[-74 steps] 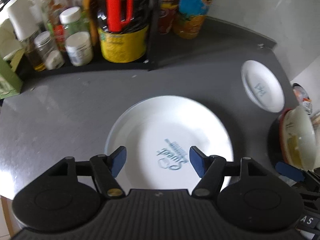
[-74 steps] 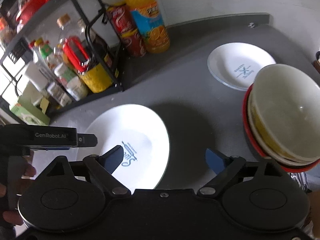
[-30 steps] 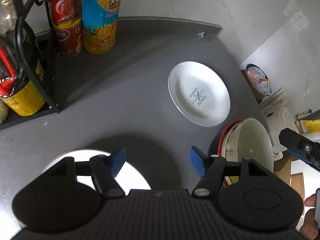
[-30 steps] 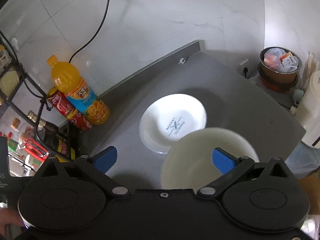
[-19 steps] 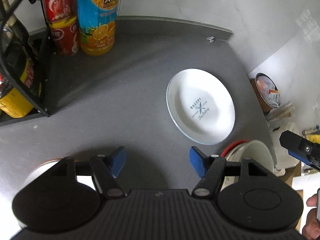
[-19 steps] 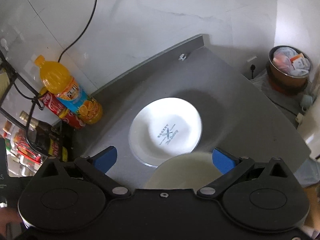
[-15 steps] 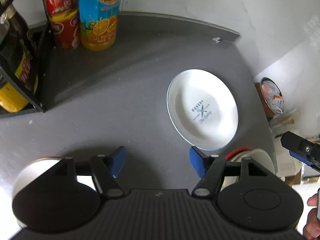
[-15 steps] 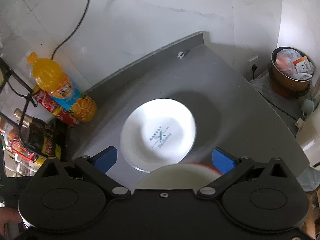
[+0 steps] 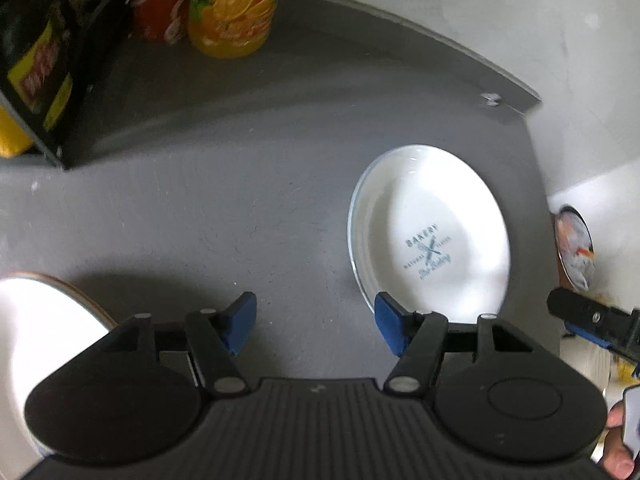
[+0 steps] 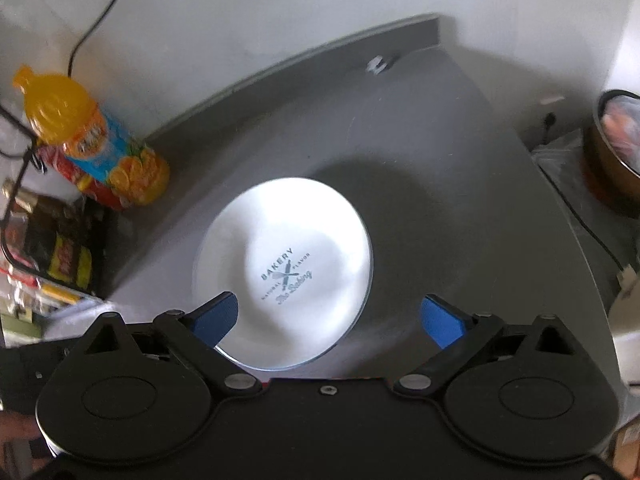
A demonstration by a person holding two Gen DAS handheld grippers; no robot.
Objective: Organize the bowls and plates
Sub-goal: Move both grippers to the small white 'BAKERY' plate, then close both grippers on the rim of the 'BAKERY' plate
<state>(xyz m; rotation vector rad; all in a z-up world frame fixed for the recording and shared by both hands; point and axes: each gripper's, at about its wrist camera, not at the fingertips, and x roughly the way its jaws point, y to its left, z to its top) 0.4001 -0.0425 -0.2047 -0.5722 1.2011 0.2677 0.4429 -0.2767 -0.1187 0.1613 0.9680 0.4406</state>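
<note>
A small white plate (image 9: 430,236) printed with "BAKERY" lies flat on the grey counter (image 9: 224,208); the same small plate (image 10: 282,268) fills the middle of the right wrist view. My left gripper (image 9: 314,324) is open and empty, above bare counter just left of that plate. A larger white plate (image 9: 36,332) shows at the lower left edge of the left view. My right gripper (image 10: 328,318) is open and empty, hovering over the near rim of the small plate. The bowl stack is hidden under the right gripper's body.
An orange juice bottle (image 9: 232,4) and red cans (image 9: 160,4) stand at the back left beside a black rack (image 9: 36,80). The same bottle (image 10: 92,136) appears left in the right view. The counter edge drops off at right, with a lined bin (image 10: 618,148) below.
Both grippers have swung right and forward, from the large plate to the small bakery plate. The bowl stack has slid out of both views. Both stay open.
</note>
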